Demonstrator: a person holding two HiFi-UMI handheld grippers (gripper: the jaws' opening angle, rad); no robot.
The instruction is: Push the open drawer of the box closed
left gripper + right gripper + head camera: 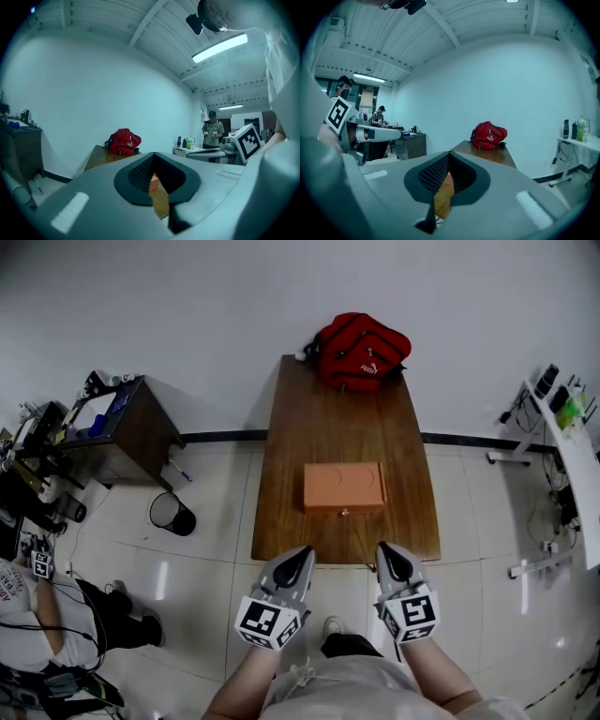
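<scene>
A wooden table [403,456] is seen ahead, with a red bag [361,351] laid at its 12 o'clock end. The box [344,487] is set mid-table, with its drawer front faced toward 6 o'clock. The left gripper [304,553] and right gripper [384,551] are held just off the near edge, their jaws pressed together on nothing.

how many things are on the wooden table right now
2: a red bag at the far end, and an orange box near the middle. Something small could be hidden behind the bag.
</scene>
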